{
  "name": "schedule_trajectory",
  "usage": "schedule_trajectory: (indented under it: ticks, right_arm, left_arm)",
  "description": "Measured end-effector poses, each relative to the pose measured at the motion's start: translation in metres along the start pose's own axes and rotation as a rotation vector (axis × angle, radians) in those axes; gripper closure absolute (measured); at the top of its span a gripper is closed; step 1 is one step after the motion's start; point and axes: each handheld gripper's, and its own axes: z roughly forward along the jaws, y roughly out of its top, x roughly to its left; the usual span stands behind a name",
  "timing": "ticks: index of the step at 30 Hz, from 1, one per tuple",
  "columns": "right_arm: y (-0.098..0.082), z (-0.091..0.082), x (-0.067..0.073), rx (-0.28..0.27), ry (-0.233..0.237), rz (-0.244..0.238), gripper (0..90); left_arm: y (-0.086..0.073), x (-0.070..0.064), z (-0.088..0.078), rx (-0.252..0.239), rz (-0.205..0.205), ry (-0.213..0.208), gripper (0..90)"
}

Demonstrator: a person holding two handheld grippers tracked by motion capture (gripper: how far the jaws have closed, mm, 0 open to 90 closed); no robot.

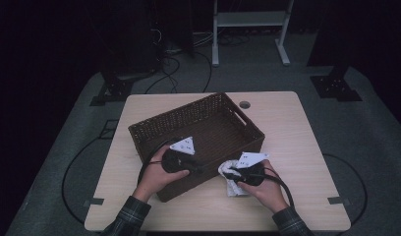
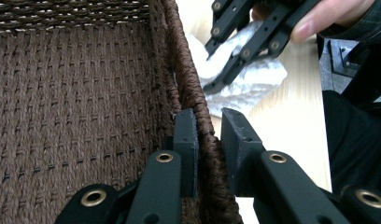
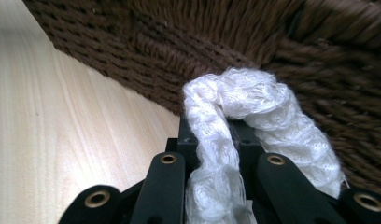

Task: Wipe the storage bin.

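A dark brown woven basket (image 1: pixel 174 114) stands at an angle in the middle of the light wooden table (image 1: pixel 287 128). My left gripper (image 1: pixel 201 169) is shut on the basket's near wall (image 2: pixel 198 88), with one jaw inside and one outside, as the left gripper view (image 2: pixel 209 126) shows. Just right of it, outside the basket, my right gripper (image 1: pixel 229 173) is shut on a crumpled white cloth (image 1: pixel 233 187). In the right gripper view the cloth (image 3: pixel 254 98) bulges up between the jaws of the right gripper (image 3: pixel 216 135), close against the basket's outer wall (image 3: pixel 179 37). The left gripper view also catches the right gripper (image 2: pixel 209 70) over the cloth (image 2: pixel 254 84).
A round cable hole (image 1: pixel 244 104) is in the table behind the basket. Bare tabletop (image 3: pixel 62 116) lies to the right of and in front of the basket. Beyond the table are dark stands, floor cables and a white frame (image 1: pixel 250 19).
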Motion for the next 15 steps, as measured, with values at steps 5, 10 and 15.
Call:
schedule_trajectory:
  ticks: [5,10,15]
  right_arm:
    - [-0.003,0.01,0.0,0.035,0.002,-0.003,77.6]
    - [-0.008,0.021,-0.002,0.054,0.016,0.005,77.7]
    - [-0.008,0.022,-0.001,0.066,0.017,0.002,77.7]
  left_arm:
    - [0.0,0.0,0.0,0.0,0.003,0.0,75.8]
    - [0.0,0.0,0.0,0.0,0.002,-0.001,75.8]
    - [0.0,0.0,0.0,-0.002,0.001,-0.001,75.7]
